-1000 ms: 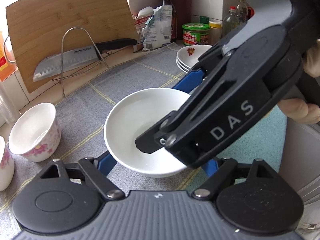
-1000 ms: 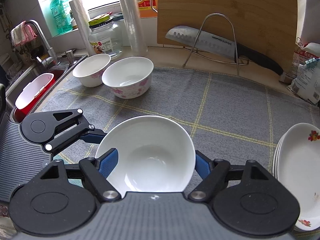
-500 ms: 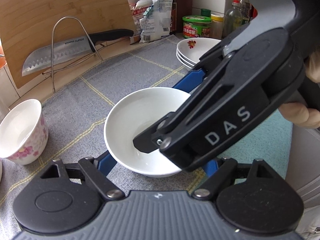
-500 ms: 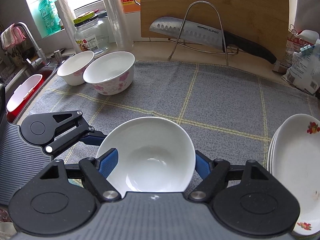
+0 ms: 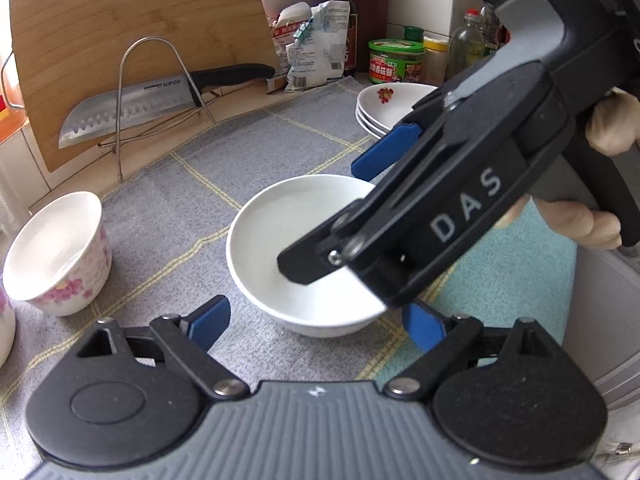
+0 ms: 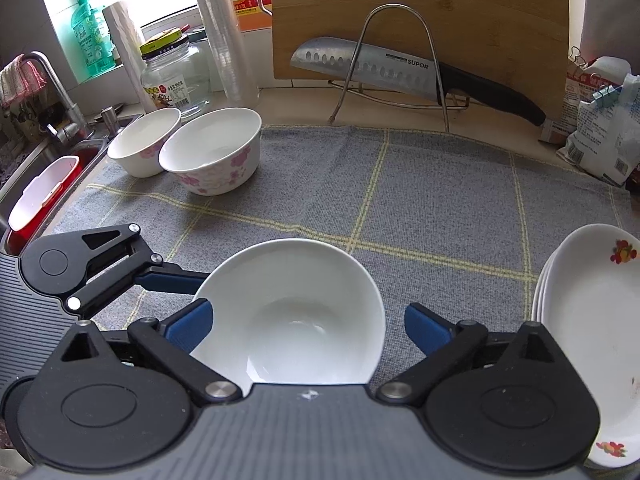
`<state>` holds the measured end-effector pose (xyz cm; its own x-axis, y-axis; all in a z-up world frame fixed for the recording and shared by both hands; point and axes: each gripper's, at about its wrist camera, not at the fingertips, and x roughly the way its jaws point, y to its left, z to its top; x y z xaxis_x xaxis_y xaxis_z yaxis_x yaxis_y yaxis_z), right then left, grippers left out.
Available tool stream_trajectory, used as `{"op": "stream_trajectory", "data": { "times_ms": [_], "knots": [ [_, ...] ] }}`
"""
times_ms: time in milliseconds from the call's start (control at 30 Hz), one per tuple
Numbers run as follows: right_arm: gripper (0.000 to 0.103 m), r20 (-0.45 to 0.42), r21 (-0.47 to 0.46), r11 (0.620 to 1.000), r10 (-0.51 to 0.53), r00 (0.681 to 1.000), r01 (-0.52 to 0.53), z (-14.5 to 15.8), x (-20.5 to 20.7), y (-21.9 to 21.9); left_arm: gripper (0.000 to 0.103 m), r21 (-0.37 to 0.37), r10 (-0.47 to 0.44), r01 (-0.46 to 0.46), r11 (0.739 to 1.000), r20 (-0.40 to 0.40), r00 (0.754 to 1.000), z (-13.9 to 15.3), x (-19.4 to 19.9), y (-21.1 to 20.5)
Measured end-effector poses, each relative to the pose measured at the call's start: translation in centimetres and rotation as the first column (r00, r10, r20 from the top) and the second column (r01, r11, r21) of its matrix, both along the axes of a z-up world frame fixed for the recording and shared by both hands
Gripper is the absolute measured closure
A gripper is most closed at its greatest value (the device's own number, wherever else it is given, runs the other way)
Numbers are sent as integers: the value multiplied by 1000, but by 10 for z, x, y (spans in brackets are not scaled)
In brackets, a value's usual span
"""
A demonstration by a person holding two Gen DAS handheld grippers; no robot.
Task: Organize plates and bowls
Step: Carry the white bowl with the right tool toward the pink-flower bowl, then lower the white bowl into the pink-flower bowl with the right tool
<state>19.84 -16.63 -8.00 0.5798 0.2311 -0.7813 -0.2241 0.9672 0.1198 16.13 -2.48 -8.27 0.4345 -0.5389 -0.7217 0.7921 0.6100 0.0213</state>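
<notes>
A plain white bowl (image 5: pixel 296 248) (image 6: pixel 292 312) sits on the grey checked mat. My left gripper (image 5: pixel 316 320) is open, its blue pads standing clear of the bowl on either side. My right gripper (image 6: pixel 306 322) is open too, with a gap between its right pad and the bowl; its body (image 5: pixel 460 200) crosses over the bowl in the left wrist view. A floral bowl (image 5: pixel 56 252) (image 6: pixel 212 156) stands at the left, with a second floral bowl (image 6: pixel 144 146) beside it. A stack of white plates (image 5: pixel 392 108) (image 6: pixel 592 320) with a fruit print lies at the right.
A bamboo cutting board (image 6: pixel 420 20) and a knife (image 6: pixel 400 68) on a wire stand are at the back. Jars and bottles (image 5: pixel 396 60), food bags (image 6: pixel 604 128), a glass jar (image 6: pixel 176 76) and the sink (image 6: pixel 44 184) surround the mat.
Both grippers have opened and let go of the white bowl, which now rests on the mat. The left gripper has backed off a little from the bowl.
</notes>
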Motion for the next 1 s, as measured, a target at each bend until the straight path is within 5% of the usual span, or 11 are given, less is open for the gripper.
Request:
{"op": "stream_trajectory", "data": {
  "times_ms": [300, 600, 733, 1000],
  "knots": [
    [0, 70, -12, 1000, 17, 997, -17, 26, 0, 12, 7, 4, 127, -127, 992, 57, 990, 22, 3, 51],
    [0, 111, -51, 993, 109, 988, -104, 39, 31, 50, 7, 15, 344, -348, 937, 124, 931, 25, 45, 89],
    [0, 112, -58, 988, 151, 982, -145, 41, 54, 65, 7, 46, 381, -392, 919, 156, 911, 18, 64, 90],
    [0, 69, -47, 980, 196, 978, -193, 32, 107, 86, 7, 43, 398, -405, 914, 112, 911, 5, 98, 84]
  ]
}}
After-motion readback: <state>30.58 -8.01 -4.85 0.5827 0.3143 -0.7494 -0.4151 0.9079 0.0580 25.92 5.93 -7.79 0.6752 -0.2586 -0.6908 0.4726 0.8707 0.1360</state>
